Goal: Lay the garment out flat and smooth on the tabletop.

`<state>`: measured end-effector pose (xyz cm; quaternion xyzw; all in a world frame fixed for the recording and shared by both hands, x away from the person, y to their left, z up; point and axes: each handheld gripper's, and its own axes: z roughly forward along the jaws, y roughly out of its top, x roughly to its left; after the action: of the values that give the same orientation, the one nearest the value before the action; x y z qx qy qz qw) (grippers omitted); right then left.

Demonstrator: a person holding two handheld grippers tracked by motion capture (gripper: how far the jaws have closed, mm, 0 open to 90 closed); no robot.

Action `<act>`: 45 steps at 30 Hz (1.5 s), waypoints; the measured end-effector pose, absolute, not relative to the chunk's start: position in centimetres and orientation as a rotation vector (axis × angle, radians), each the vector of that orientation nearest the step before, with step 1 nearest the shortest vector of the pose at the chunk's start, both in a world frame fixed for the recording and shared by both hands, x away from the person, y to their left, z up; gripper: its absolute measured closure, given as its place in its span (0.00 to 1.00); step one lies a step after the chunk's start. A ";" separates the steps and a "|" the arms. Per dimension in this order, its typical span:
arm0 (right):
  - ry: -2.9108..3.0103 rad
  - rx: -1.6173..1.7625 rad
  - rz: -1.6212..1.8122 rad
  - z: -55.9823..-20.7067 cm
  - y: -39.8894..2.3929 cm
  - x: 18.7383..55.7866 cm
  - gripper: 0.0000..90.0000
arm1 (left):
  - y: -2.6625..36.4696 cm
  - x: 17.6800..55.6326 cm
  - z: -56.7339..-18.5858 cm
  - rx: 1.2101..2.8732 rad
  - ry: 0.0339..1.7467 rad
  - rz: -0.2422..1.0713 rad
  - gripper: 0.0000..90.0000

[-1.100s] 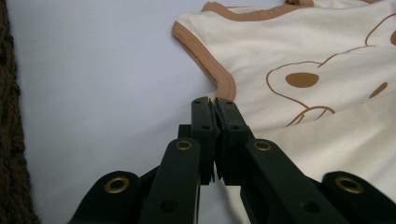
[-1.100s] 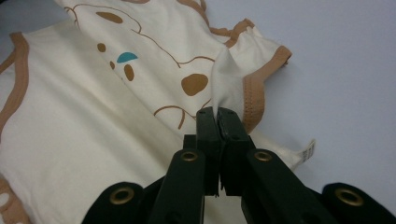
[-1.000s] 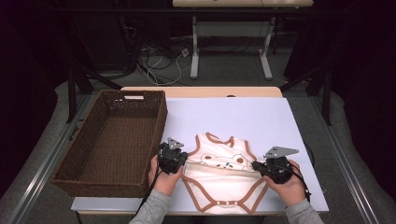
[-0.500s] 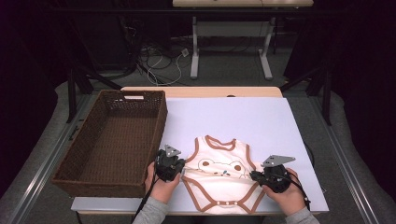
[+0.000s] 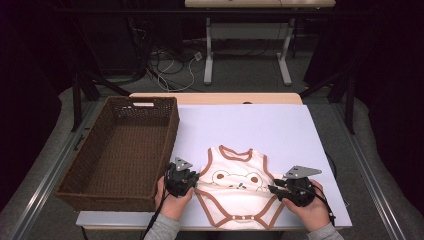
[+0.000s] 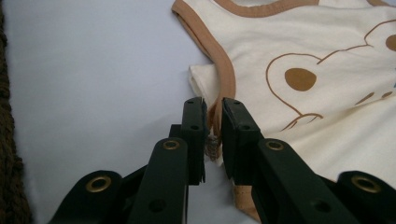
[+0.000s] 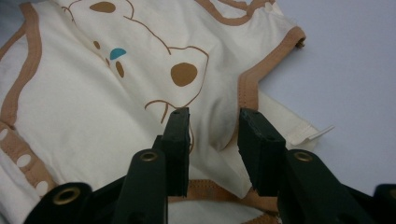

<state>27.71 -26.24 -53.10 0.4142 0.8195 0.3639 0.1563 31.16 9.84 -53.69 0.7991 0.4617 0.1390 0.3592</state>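
At the near edge of the table (image 5: 300, 130), the person's hands held a pair of tongs at either side of a cream baby bodysuit (image 5: 237, 192) with brown trim and a bear print. The left tongs (image 5: 192, 181) sat at the garment's left side seam; in the left gripper view their jaws had just been easing apart and stood slightly parted, with the brown-edged fold of cloth (image 6: 215, 116) running up between them, the pads no longer pressing on it. The right tongs (image 5: 272, 190) were at the garment's right side. In the right gripper view their jaws had also just been opening and stood plainly spread, with a raised fold of cream cloth between them and neither pad clamped on it.

The bodysuit lay flat on the pale table cover, its snap end toward the person and its neck opening pointing away. It occupied the near middle of the table, between the two hands.

Just left of the left tongs stood a dark brown wicker basket (image 5: 75, 172), long and rectangular, reaching from the near edge toward the far one. Beyond the table, cables (image 5: 172, 65) lay on the floor beside the white legs of another table (image 5: 210, 55).
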 end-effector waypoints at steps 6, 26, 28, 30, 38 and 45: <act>2.336 1.178 1.075 -52.7 -26.3 27.9 0.63 | 9.6 31.5 -53.2 2.032 1.190 0.356 0.74; 2.289 1.105 1.129 -49.8 -26.8 30.2 0.46 | 7.2 34.2 -50.8 2.024 1.133 0.346 0.43; 2.272 1.098 1.146 -49.4 -26.9 30.5 0.46 | 7.1 34.6 -50.7 2.014 1.142 0.328 0.40; 2.257 1.081 1.164 -49.1 -27.0 30.8 0.44 | 6.9 35.0 -50.6 1.998 1.144 0.312 0.39; 2.224 1.110 1.104 -47.8 -26.8 32.1 0.34 | 6.1 35.9 -48.8 1.992 1.039 0.389 0.37; 2.206 1.133 1.098 -47.4 -26.6 33.3 0.23 | 5.5 36.8 -47.6 2.008 1.031 0.401 0.37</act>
<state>33.30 -26.60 -47.36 0.4081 0.7948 0.3955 0.2131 36.84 5.51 -47.61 0.7981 0.4099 0.1594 0.4118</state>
